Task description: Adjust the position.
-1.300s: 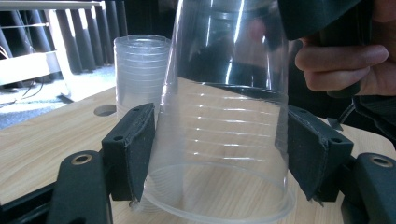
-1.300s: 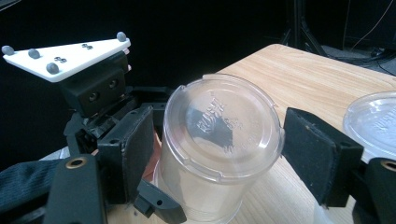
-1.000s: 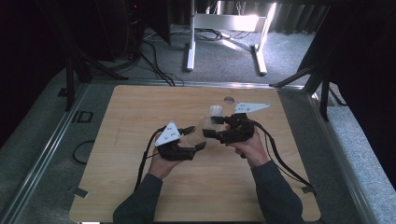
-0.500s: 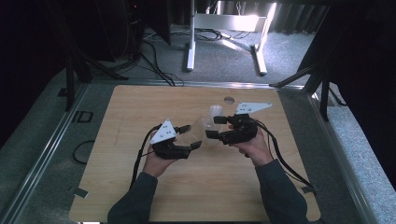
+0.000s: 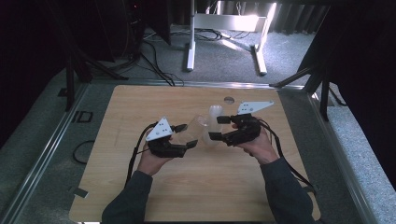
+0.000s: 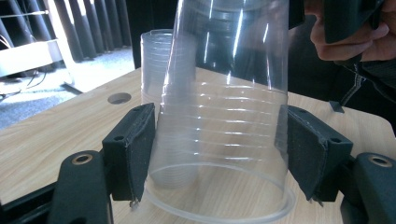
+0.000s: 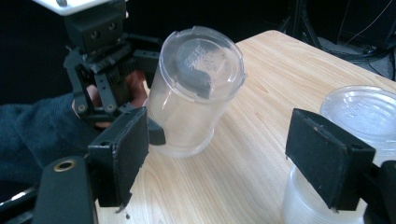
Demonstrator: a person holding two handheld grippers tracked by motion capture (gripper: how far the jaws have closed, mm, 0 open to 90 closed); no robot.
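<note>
A clear plastic cup [image 5: 198,125] [image 6: 224,121] [image 7: 196,88] is tilted above the wooden table [image 5: 140,107], bottom toward the right gripper. My left gripper [image 5: 187,135] [image 6: 217,154] is shut on it, pads pressed on its walls near the rim. An upside-down stack of clear cups [image 5: 214,112] [image 6: 156,60] [image 7: 364,109] stands just behind. My right gripper [image 5: 215,128] [image 7: 224,163] faces the held cup, and its jaws have just been opening. They stand wide apart, with nothing pressed between the pads. The stack rises behind its right jaw.
A round hole [image 5: 229,99] [image 6: 119,98] lies in the tabletop behind the stack. A metal rail [image 5: 56,135] borders the table on the left, and white frame legs [image 5: 190,37] stand on the carpet beyond the far edge. Cables trail from both grippers toward the person.
The right gripper's jaws stand wider apart than before. Both hands have stayed near the middle of the table, and the left gripper keeps its hold on the cup.
</note>
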